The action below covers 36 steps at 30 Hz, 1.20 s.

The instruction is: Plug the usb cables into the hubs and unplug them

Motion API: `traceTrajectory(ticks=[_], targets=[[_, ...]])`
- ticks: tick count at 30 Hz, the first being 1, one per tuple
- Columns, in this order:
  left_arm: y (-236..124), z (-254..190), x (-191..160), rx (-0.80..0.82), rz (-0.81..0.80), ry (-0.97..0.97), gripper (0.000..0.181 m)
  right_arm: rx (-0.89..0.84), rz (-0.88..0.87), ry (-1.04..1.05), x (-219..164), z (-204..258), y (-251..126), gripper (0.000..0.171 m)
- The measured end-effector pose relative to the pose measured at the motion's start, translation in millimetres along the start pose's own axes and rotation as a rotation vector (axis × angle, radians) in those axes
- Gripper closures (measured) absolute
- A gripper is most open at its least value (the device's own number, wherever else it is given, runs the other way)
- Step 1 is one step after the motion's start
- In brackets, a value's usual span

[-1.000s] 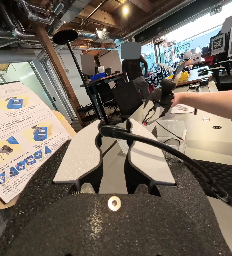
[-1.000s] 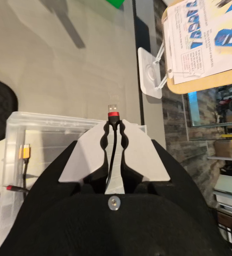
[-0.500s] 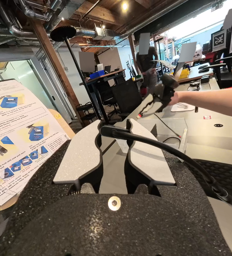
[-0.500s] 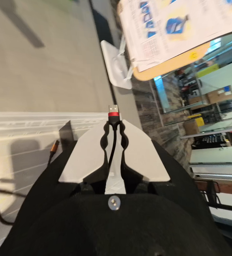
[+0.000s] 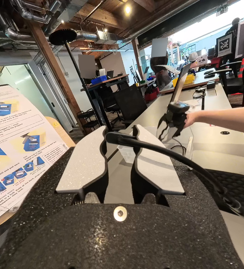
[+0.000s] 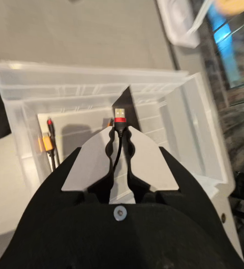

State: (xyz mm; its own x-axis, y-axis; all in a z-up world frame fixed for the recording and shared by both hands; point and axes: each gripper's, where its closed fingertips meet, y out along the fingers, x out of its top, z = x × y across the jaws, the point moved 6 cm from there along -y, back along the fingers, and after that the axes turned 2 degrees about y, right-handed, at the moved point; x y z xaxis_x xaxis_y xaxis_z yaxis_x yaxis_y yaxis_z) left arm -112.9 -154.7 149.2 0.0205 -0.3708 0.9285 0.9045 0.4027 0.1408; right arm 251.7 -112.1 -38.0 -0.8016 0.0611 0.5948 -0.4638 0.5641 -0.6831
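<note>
My left gripper (image 5: 119,131) is shut on the end of a thick black hub cable (image 5: 169,152), which trails off to the right; the hub itself does not show. My right gripper (image 6: 119,128) is shut on a black USB cable just behind its red-collared plug (image 6: 119,115), and the metal tip sticks out past the fingertips. It points down into a clear plastic box (image 6: 89,72). In the left wrist view the right gripper (image 5: 167,133) hangs over that box (image 5: 191,139), held by a person's hand.
An orange-collared plug (image 6: 47,143) and another red-tipped plug (image 6: 49,122) lie at the box's left side, and a dark wedge shape (image 6: 125,104) stands beyond my plug. An instruction sheet (image 5: 16,138) stands at the left. A black mat (image 5: 235,187) lies on the grey table. The tips of one gripper are about 40 cm away from the tips of the other.
My right gripper has swung from over the table edge to point down into the clear box, still holding the red-collared plug. My left gripper has kept its grip and hardly moved.
</note>
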Motion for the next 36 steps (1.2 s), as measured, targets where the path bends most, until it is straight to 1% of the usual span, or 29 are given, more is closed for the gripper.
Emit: traceTrajectory(ticks=[1,2,3,4,5,7,8,10,11,12,14,15,17,18,19,20,21,22,23,24,25,26,28,31,34,36], targets=[[1.5,-1.3,0.5,-0.006,-0.011,0.0,0.148,0.048,0.081,0.007,-9.6,5.2,10.6,0.155],[3.1,-2.8,0.6,-0.015,-0.02,-0.001,0.148,0.06,0.135,0.025,-15.7,7.2,18.7,0.146],[4.9,-4.2,0.0,-0.027,-0.018,-0.004,0.148,0.073,0.15,0.046,-17.2,8.0,22.2,0.141],[6.4,-5.2,-1.0,-0.039,-0.011,-0.007,0.148,0.068,0.126,0.075,-13.3,6.4,20.2,0.136],[7.2,-6.0,-1.5,-0.053,-0.008,-0.008,0.148,0.046,0.066,0.107,-5.3,2.5,13.0,0.131],[7.6,-7.8,-1.7,-0.094,-0.012,-0.015,0.149,-0.081,-0.096,0.175,19.8,-12.4,-15.2,0.118],[8.4,-8.7,-2.2,-0.116,-0.009,-0.023,0.149,-0.16,-0.202,0.185,41.1,-16.6,-34.6,0.119],[12.9,-9.7,-4.6,-0.131,0.004,-0.028,0.149,-0.321,-0.46,0.12,104.3,-5.8,-72.4,0.12],[17.0,-10.8,-6.7,-0.131,0.019,-0.027,0.149,-0.406,-0.571,0.032,139.0,8.6,-85.2,0.12],[21.9,-12.6,-8.6,-0.134,0.032,-0.032,0.148,-0.5,-0.631,-0.084,169.8,25.3,-90.5,0.121],[31.9,-18.5,-10.3,-0.166,0.036,-0.072,0.148,-0.659,-0.669,-0.339,216.9,54.9,-80.3,0.119],[35.8,-20.8,-10.4,-0.184,0.033,-0.112,0.148,-0.677,-0.673,-0.418,232.8,64.4,-68.4,0.119],[40.1,-23.7,-10.3,-0.218,0.019,-0.198,0.148,-0.664,-0.676,-0.45,250.9,68.3,-44.6,0.117],[40.2,-24.2,-10.1,-0.232,0.005,-0.241,0.148,-0.693,-0.65,-0.459,254.2,64.5,-35.9,0.119],[39.6,-24.3,-10.1,-0.245,-0.008,-0.286,0.148,-0.746,-0.637,-0.478,255.9,60.8,-32.3,0.13],[38.4,-24.0,-10.4,-0.263,-0.018,-0.333,0.148,-0.768,-0.644,-0.514,257.0,60.6,-31.2,0.151],[36.8,-23.2,-11.0,-0.288,-0.027,-0.383,0.148,-0.766,-0.658,-0.541,257.8,62.4,-32.4,0.158],[35.1,-22.2,-13.0,-0.319,-0.023,-0.423,0.148,-0.741,-0.677,-0.532,258.4,62.5,-35.4,0.159],[34.0,-21.1,-19.0,-0.349,0.021,-0.44,0.147,-0.677,-0.665,-0.507,257.0,59.6,-37.6,0.16],[33.4,-18.3,-29.6,-0.355,0.108,-0.438,0.141,-0.643,-0.638,-0.463,252.9,50.3,-42.7,0.16],[31.5,-14.0,-42.9,-0.342,0.208,-0.423,0.122,-0.626,-0.617,-0.42,244.9,35.8,-51.3,0.16],[27.0,-9.3,-55.9,-0.324,0.287,-0.405,0.116,-0.577,-0.58,-0.367,232.7,18.1,-59.6,0.16],[12.2,1.8,-76.8,-0.264,0.372,-0.379,0.12,-0.491,-0.449,-0.265,196.8,-23.9,-74.7,0.16],[-16.4,21.9,-98.2,-0.162,0.474,-0.324,0.124,-0.405,-0.155,-0.249,122.5,-80.7,-80.5,0.16],[-42.1,40.9,-111.5,-0.071,0.583,-0.261,0.126,-0.287,0.138,-0.188,56.4,-116.3,-62.3,0.16],[-54.7,52.0,-115.4,-0.012,0.642,-0.2,0.128,-0.157,0.211,-0.155,31.1,-120.6,-38.4,0.159]])
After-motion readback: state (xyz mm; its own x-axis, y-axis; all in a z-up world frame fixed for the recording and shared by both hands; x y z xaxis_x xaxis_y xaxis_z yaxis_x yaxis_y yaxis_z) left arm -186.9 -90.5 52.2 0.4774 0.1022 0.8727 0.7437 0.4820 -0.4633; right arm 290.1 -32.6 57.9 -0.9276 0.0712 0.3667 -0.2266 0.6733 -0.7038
